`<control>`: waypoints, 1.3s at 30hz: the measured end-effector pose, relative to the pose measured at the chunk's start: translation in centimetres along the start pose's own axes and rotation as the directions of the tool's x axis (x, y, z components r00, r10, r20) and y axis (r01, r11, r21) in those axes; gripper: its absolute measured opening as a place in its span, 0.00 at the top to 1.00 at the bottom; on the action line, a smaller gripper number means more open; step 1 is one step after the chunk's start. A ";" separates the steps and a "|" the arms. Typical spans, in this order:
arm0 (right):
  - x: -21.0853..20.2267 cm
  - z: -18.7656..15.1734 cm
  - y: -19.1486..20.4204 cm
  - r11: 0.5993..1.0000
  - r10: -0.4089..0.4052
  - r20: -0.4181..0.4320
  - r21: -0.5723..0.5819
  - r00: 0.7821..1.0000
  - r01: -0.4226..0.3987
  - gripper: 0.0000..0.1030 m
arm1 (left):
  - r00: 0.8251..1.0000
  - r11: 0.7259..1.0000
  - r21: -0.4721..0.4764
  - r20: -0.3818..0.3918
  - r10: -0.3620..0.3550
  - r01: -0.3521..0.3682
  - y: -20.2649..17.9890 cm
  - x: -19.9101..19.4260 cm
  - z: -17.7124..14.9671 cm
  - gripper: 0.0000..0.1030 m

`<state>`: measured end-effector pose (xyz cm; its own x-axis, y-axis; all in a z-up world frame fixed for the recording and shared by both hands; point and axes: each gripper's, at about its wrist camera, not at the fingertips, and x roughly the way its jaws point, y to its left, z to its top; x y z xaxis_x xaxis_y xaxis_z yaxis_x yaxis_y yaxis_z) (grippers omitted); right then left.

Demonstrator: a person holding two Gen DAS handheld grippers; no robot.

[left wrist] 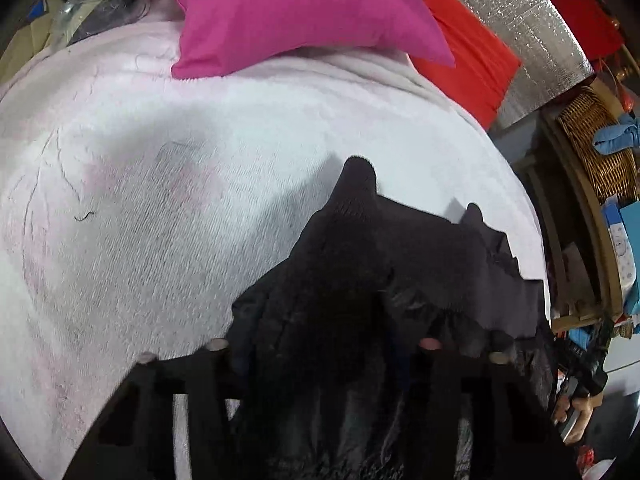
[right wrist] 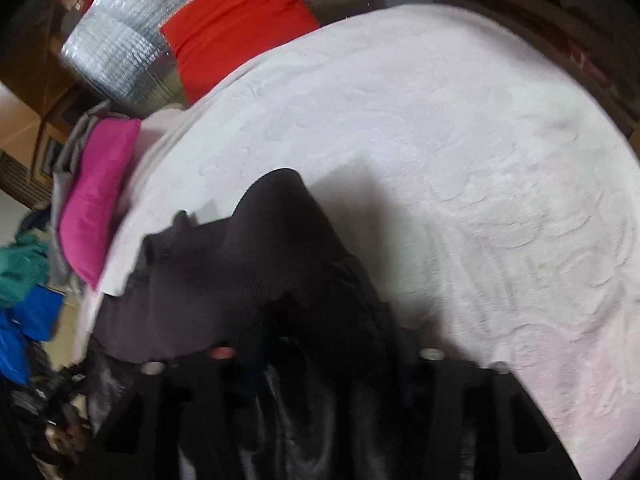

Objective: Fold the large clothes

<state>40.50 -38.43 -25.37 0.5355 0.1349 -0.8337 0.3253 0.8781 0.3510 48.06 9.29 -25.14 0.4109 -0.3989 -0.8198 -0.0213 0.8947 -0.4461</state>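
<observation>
Dark garment (left wrist: 360,280) is clamped in both the left tongs (left wrist: 320,346) and right tongs (right wrist: 326,354); bare white bedspread (left wrist: 140,220) lies ahead of them.

You are looking at a bed covered by a pale pink textured blanket (left wrist: 200,200), and a dark garment (left wrist: 360,260) is lying bunched on its near part. A magenta pillow (left wrist: 288,12) is resting at the far end, with a red pillow (left wrist: 468,56) sitting just beside it at the blanket's edge.
</observation>
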 end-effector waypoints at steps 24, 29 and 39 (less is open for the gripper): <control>-3.0 -0.5 -5.9 0.972 0.025 0.162 0.226 0.986 -0.062 0.33 | 0.972 0.982 0.053 0.161 0.173 -0.183 -3.0 0.6 0.6 0.53; -6.7 -3.2 -10.0 0.937 0.127 0.209 0.295 0.970 -0.186 0.33 | 0.970 0.982 0.077 0.186 0.155 -0.172 -1.8 -2.9 -1.1 0.42; -9.4 -10.0 -11.6 0.903 0.220 0.155 0.340 0.963 -0.261 0.33 | 0.970 0.984 0.021 0.175 0.170 -0.176 1.5 -6.9 -6.1 0.39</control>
<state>23.94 -45.33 -25.90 0.7081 0.2522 -0.6595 0.4189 0.6018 0.6800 39.59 12.20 -22.34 0.5542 -0.2000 -0.8080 -0.0739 0.9550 -0.2871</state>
